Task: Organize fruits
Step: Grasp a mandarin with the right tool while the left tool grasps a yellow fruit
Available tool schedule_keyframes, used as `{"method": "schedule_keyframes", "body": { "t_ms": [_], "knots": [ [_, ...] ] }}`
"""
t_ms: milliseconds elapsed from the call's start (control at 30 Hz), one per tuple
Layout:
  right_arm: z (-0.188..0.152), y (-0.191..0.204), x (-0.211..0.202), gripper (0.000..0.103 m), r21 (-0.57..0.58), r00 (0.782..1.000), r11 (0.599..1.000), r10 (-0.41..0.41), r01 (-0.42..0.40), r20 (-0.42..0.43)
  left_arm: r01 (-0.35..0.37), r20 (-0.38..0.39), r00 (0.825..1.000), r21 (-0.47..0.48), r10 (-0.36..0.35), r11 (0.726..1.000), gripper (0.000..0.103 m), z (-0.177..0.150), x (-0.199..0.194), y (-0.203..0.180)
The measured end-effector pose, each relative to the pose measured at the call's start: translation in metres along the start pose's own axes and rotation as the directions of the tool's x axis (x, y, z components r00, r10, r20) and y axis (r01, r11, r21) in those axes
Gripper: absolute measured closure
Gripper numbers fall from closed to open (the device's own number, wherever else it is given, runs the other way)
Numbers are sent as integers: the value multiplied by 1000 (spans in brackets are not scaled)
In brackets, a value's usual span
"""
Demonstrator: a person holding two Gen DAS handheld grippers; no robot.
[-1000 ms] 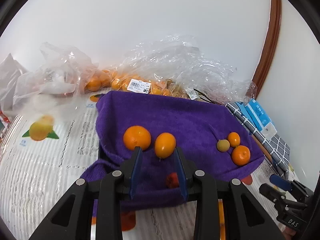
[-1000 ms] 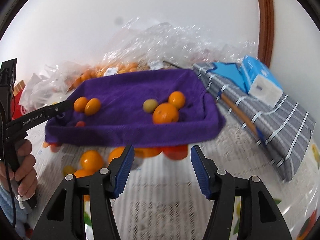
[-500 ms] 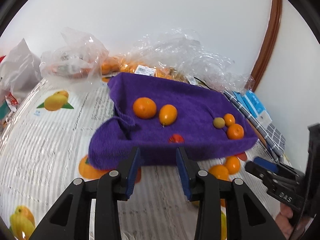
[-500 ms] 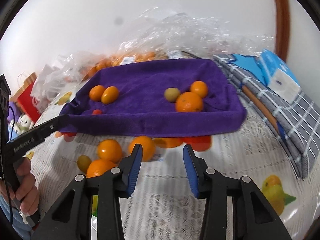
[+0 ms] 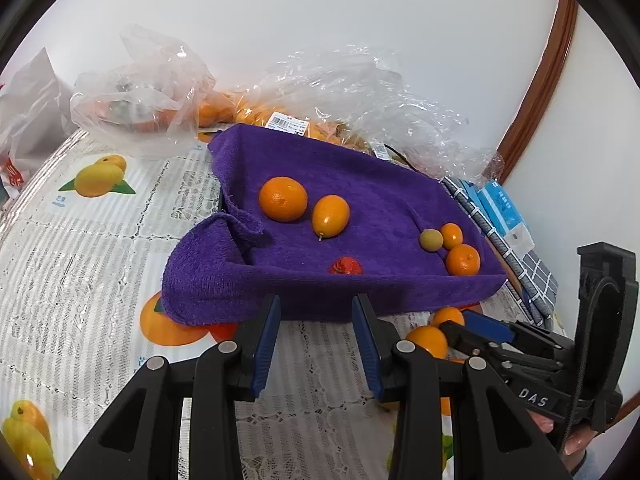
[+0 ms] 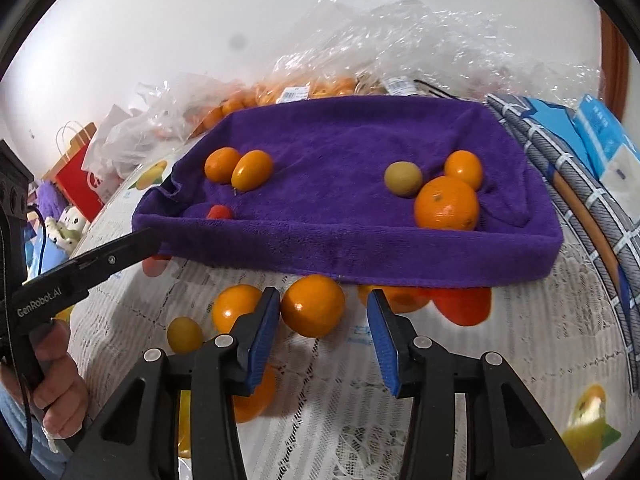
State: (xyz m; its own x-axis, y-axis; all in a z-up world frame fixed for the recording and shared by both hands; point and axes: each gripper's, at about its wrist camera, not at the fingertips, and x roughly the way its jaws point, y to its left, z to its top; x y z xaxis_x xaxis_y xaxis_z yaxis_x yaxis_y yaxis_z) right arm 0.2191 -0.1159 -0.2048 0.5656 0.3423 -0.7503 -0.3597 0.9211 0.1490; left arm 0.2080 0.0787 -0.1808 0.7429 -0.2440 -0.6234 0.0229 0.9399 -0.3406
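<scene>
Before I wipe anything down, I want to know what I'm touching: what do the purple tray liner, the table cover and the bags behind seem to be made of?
Purple liner: looks like soft terry or microfibre cloth, matte, with fuzzy pile and a floppy folded corner. Table cover: probably glossy vinyl printed with fruit and lace patterns; it shows sheen, though real lace under plastic is possible. Bags: thin clear plastic film, crinkled and glinting.

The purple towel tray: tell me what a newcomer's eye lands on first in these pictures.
The deep purple towel-lined tray fills the middle of both views, with round orange citrus fruits and one small red fruit scattered inside. Loose orange fruits lie on the fruit-printed tablecloth in front of it, one just ahead of the right gripper, whose jaws stand apart. Crinkled clear plastic bags pile up behind.
</scene>
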Motion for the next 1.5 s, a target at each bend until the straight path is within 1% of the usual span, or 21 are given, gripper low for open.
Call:
{"method": "schedule_keyframes", "body": {
  "t_ms": [100, 167, 200, 233, 367, 433, 500, 600, 700, 800, 933, 1000, 1033, 1067, 1100, 1200, 1300, 1500],
  "knots": [
    [1, 0, 2, 59, 1, 1000, 1000, 3, -3, 1, 9, -7, 1000, 2, -9, 1000, 68, -1, 1, -1],
    [1, -2, 2, 64, 9, 1000, 1000, 30, -30, -4, 12, -15, 1000, 11, -12, 1000, 68, -2, 3, -3],
    [1, -2, 1, 69, 11, 999, 999, 47, -47, -4, 14, -18, 1000, 15, -14, 1000, 68, -3, 3, -4],
    [0, -2, 0, 70, 12, 998, 998, 56, -56, 0, 16, -23, 1000, 23, -16, 1000, 68, -4, 4, -6],
    [-1, -3, -4, 70, 10, 1000, 1000, 22, -23, 15, 36, -33, 999, 70, -34, 997, 68, -8, 5, -14],
    [-3, -8, -11, 70, 17, 999, 1000, 13, -14, 35, 42, -35, 999, 93, -39, 995, 68, -11, 4, -19],
    [-5, -17, -21, 70, 29, 998, 1000, -13, 12, 54, 62, -48, 997, 106, -57, 992, 68, -14, 4, -22],
    [-10, -31, -30, 70, 23, 996, 997, -73, 72, 45, 110, -68, 992, 128, -102, 986, 68, -19, 0, -27],
    [-17, -44, -33, 69, 42, 997, 996, -79, 78, 22, 152, -106, 985, 165, -136, 974, 68, -24, 0, -36],
    [-23, -48, -28, 69, 50, 997, 995, -82, 82, 3, 154, -123, 984, 214, -129, 965, 68, -28, 2, -45],
    [-24, -44, -23, 69, 17, 994, 993, -113, 114, -1, 156, -156, 980, 211, -125, 965, 68, -30, 6, -44],
    [-24, -42, -21, 70, 10, 993, 993, -118, 118, -6, 156, -172, 978, 212, -120, 965, 71, -31, 9, -44],
    [-24, -41, -20, 70, 6, 992, 992, -129, 129, -5, 160, -182, 976, 211, -122, 964, 76, -31, 10, -45],
    [-25, -39, -21, 70, -3, 989, 989, -145, 145, 2, 165, -191, 974, 213, -125, 963, 78, -32, 11, -45],
    [-25, -37, -22, 70, -15, 986, 986, -164, 164, 11, 166, -194, 973, 217, -124, 962, 78, -32, 12, -46],
    [-26, -33, -26, 70, -28, 984, 984, -174, 175, 30, 157, -185, 976, 242, -113, 957, 79, -35, 10, -50],
    [-26, -38, -29, 70, -7, 983, 983, -181, 181, 41, 151, -166, 980, 256, -110, 955, 79, -35, 7, -52],
    [-27, -48, -38, 70, 58, 979, 982, -186, 182, 79, 145, -120, 985, 232, -120, 962, 79, -30, 1, -47]
  ]
}}
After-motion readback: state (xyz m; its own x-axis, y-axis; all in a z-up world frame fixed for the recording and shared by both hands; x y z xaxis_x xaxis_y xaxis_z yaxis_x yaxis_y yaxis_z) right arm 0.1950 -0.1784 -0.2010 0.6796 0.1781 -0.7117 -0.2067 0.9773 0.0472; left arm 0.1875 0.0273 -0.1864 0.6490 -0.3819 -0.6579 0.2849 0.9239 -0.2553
